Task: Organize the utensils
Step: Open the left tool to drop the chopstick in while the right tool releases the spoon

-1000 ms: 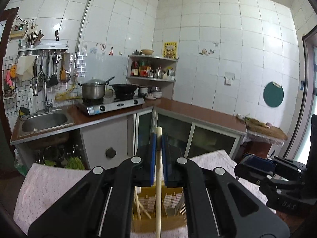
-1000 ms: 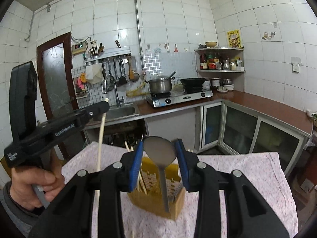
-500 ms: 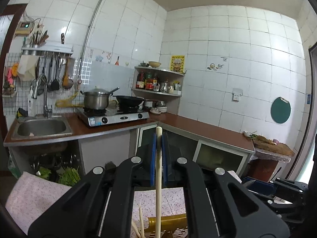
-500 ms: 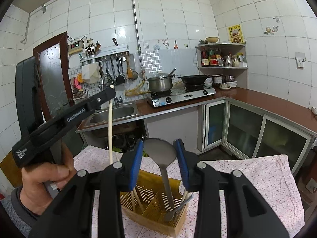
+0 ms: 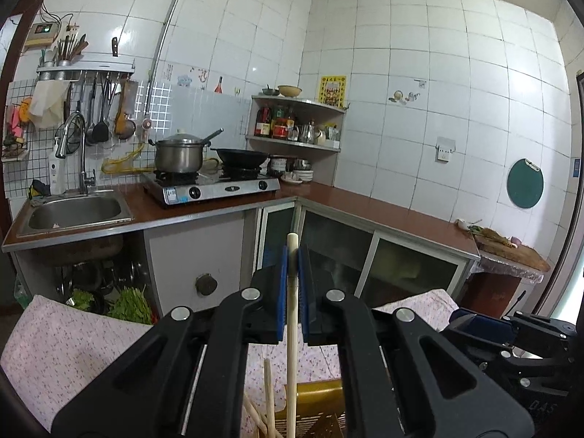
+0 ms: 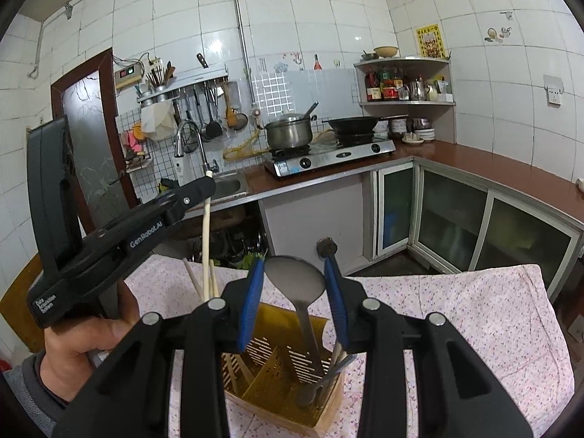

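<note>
My left gripper (image 5: 291, 262) is shut on a pale wooden chopstick (image 5: 291, 335) that hangs upright over the yellow utensil holder (image 5: 317, 398). In the right wrist view the left gripper (image 6: 204, 186) holds the chopstick (image 6: 206, 248) above the holder's (image 6: 281, 328) left compartment, beside other chopsticks (image 6: 193, 281). My right gripper (image 6: 292, 292) stands around the bowl of a grey metal ladle (image 6: 295, 279) that stands handle-down in the holder. Its blue pads (image 6: 252, 303) touch the bowl's edges.
The holder stands on a table with a pink flowered cloth (image 6: 474, 314). More metal utensils (image 6: 335, 365) sit in its right compartment. Behind are the counter with sink (image 5: 73, 211), stove (image 5: 211, 186), pot and wok.
The left gripper has lowered the chopstick toward the holder's left compartment. The right gripper with the ladle has stayed nearly in place above the holder.
</note>
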The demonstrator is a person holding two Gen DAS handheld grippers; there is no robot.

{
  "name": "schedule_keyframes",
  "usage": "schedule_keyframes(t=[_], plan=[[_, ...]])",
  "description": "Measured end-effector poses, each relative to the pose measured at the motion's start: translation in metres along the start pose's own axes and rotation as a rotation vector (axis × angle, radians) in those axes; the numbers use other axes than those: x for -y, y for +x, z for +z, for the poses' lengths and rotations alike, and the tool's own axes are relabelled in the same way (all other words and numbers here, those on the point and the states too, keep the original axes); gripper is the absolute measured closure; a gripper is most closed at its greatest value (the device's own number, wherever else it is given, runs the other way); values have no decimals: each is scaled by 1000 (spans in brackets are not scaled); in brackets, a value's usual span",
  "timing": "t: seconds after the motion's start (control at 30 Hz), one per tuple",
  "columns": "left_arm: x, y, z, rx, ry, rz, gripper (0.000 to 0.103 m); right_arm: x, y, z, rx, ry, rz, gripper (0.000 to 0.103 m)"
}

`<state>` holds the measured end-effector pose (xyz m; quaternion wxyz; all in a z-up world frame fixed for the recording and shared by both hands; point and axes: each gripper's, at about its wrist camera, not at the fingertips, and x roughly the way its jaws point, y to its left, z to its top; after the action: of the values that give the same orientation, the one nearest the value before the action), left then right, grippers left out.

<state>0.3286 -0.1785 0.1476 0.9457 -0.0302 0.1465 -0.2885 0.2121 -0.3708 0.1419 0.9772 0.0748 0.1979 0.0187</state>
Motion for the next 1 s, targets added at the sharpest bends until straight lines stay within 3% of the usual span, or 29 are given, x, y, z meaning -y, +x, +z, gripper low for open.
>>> schedule_keyframes(t=[0.47, 0.57, 0.6, 0.63, 0.7, 0.77, 0.83, 1.0], plan=[[-2, -6, -18, -30, 4, 10, 95, -2, -8, -7, -2, 10, 4, 68], [-1, -11, -18, -32, 17, 19, 71, 0, -16, -8, 3, 16, 2, 68], [-1, -12, -18, -31, 19, 23, 55, 2, -21, -9, 7, 20, -1, 68], [-1, -16, -18, -25, 21, 33, 45, 3, -25, -10, 9, 23, -2, 68], [-2, -24, -19, -17, 25, 47, 45, 6, -34, -14, 12, 31, -3, 63], [-4, -34, -20, -17, 24, 58, 44, 11, -46, -22, 15, 36, -13, 46], [-11, -51, -26, -21, 20, 82, 40, 17, -61, -38, 14, 30, -40, 40], [-30, -104, -74, -112, -19, 161, 35, 48, -88, -103, -83, 113, -114, 34]])
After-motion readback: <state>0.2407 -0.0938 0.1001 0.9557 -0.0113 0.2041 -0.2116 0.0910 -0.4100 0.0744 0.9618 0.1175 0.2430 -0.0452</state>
